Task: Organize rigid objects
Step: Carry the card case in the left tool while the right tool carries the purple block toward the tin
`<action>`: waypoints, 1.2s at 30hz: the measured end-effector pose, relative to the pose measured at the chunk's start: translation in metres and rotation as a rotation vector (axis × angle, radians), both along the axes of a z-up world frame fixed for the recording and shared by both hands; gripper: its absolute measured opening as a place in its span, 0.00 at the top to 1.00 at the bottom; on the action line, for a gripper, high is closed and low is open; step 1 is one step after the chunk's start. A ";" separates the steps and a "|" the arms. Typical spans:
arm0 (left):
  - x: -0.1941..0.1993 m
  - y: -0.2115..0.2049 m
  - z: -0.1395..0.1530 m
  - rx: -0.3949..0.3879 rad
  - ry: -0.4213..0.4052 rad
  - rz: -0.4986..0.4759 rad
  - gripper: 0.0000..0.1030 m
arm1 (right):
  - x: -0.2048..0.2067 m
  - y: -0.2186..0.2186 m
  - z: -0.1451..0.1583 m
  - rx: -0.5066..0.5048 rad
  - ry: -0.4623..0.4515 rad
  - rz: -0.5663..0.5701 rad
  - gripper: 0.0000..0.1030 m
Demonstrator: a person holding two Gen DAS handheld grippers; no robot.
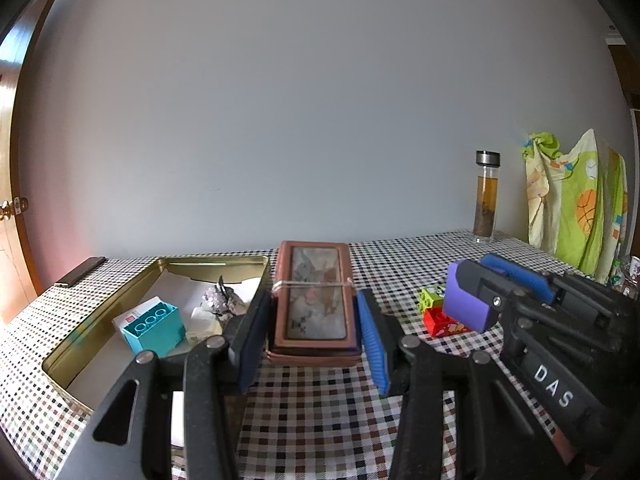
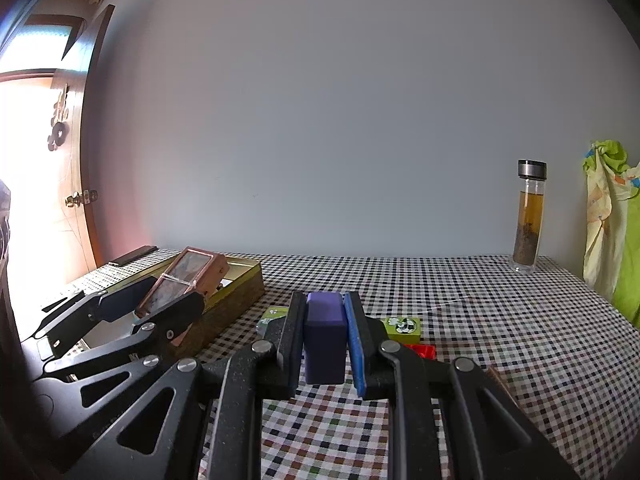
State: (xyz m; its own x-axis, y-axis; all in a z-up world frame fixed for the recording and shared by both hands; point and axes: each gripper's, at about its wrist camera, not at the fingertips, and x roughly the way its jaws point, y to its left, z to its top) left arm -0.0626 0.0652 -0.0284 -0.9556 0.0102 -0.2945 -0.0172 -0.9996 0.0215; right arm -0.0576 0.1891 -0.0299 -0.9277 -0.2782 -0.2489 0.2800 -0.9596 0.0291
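While left tool (image 1: 312,332) grips brown box (image 1: 314,300), right tool (image 2: 324,340), lettered "DAS", clamps purple block (image 2: 324,336).

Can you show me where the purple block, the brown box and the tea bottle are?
Purple block (image 2: 325,336): right wrist view, on its front face between the gripper fingers.
Brown box (image 1: 316,300): left wrist view, on its picture lid.
Tea bottle (image 2: 530,220): right wrist view, on its glass body.
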 end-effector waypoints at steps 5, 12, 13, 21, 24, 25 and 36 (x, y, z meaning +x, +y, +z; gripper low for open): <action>0.001 -0.008 0.000 0.012 0.001 0.016 0.58 | -0.001 -0.004 0.000 0.003 -0.002 0.007 0.79; 0.002 -0.013 -0.001 0.015 0.001 0.022 0.58 | -0.002 -0.010 -0.001 0.003 -0.005 0.011 0.79; 0.002 -0.013 -0.001 0.015 0.000 0.023 0.58 | -0.002 -0.010 -0.001 0.005 -0.005 0.010 0.79; 0.005 -0.026 -0.001 0.022 -0.002 0.040 0.58 | -0.002 -0.022 -0.001 0.009 -0.005 0.017 0.79; 0.006 -0.029 -0.001 0.023 0.003 0.046 0.58 | -0.002 -0.027 -0.001 0.004 -0.009 0.031 0.79; 0.007 -0.030 -0.001 0.023 0.003 0.048 0.58 | -0.001 -0.028 -0.001 0.005 -0.008 0.033 0.79; 0.012 -0.047 0.000 0.029 0.011 0.077 0.58 | -0.004 -0.046 -0.003 0.004 -0.031 0.095 0.79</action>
State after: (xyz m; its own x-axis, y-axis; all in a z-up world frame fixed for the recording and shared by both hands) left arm -0.0501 0.0179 -0.0285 -0.9569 -0.0553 -0.2850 0.0599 -0.9982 -0.0073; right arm -0.0620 0.1427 -0.0332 -0.8890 -0.3641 -0.2779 0.3692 -0.9287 0.0356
